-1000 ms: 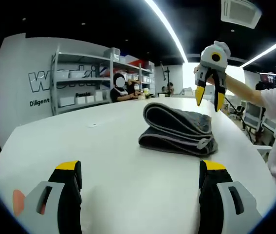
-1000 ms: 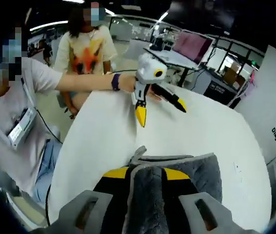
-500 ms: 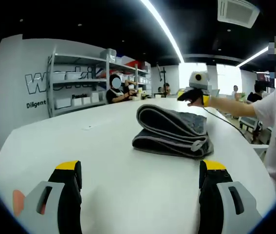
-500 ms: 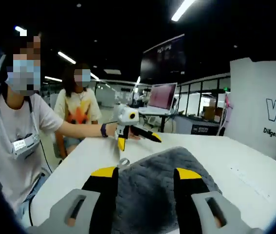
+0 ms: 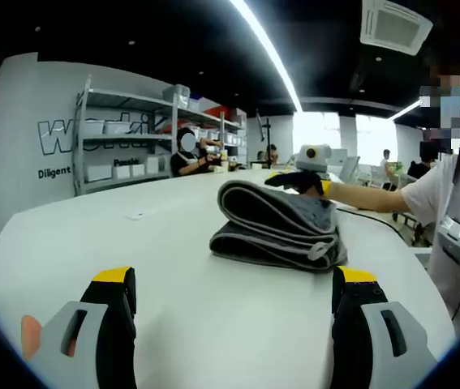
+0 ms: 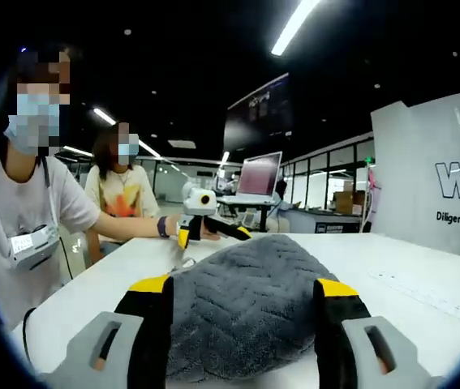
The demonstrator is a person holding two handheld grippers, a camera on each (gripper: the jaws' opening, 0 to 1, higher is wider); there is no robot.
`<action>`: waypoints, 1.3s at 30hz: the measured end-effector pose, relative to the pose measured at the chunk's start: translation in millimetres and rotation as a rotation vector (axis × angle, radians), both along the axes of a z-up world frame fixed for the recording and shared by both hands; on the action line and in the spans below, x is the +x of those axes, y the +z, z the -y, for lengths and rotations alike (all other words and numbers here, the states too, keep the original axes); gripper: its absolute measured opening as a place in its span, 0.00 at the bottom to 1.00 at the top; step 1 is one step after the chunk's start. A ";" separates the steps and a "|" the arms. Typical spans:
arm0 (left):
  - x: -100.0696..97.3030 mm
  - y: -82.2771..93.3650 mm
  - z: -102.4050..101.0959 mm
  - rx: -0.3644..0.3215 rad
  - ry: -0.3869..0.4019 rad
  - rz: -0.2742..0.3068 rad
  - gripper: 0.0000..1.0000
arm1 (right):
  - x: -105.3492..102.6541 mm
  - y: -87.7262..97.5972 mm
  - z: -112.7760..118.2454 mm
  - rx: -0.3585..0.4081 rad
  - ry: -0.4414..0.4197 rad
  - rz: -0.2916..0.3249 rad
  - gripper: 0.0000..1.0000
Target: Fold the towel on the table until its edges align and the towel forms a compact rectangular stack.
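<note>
**Folded towel on the table, both tools spread**

I'm looking across a big open workshop with strip lights on a dark ceiling, one shelf rack [image 5: 124,138] against a lettered white wall, and one laptop [image 6: 260,177] on a desk far back. One white table [image 5: 92,243] takes up most of what I see. On it lies one grey towel [image 5: 277,224], folded into a thick stack; in the left gripper view its long axis runs left to right across my sight, with the rolled fold edges facing me and a small loop tag at its right end. In the right gripper view the towel [image 6: 250,300] bulks up right in front of me, between my jaws.

I count two people standing at the table's edge in the right gripper view, and a few more seated far off by the rack.

My left gripper [image 5: 234,324] has its jaws wide apart over bare table, well short of the towel. My right gripper [image 6: 242,324] is also spread, one jaw on each side of the towel, not clamped on it.

Since a second ago the right gripper has come down from above the towel to table level, and its jaws have spread further.
</note>
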State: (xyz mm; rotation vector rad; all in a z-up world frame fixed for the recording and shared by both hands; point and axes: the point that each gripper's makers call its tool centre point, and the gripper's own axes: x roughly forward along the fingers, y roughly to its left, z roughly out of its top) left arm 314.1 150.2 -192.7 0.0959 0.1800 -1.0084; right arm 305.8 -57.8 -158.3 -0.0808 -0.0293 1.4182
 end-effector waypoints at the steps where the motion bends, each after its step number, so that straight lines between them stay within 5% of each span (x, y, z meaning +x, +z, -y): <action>1: -0.5 0.6 0.8 -0.004 -0.003 0.000 0.99 | -1.9 0.1 0.1 0.003 0.007 -0.008 0.79; 8: -10.2 7.5 12.0 -0.027 -0.023 0.010 0.99 | -10.8 -9.3 -3.4 -0.044 0.031 -0.017 0.90; 13: -20.3 32.5 27.2 -0.091 -0.062 0.062 0.99 | -12.7 -5.7 -3.5 -0.041 0.035 -0.007 0.91; 25: -47.5 74.0 104.9 -0.100 -0.235 0.104 0.99 | -18.0 9.0 -1.9 -0.007 0.020 0.013 0.99; 39: -7.0 59.9 171.9 -0.065 -0.297 0.075 0.99 | -17.9 11.9 -3.9 0.015 -0.004 0.026 0.99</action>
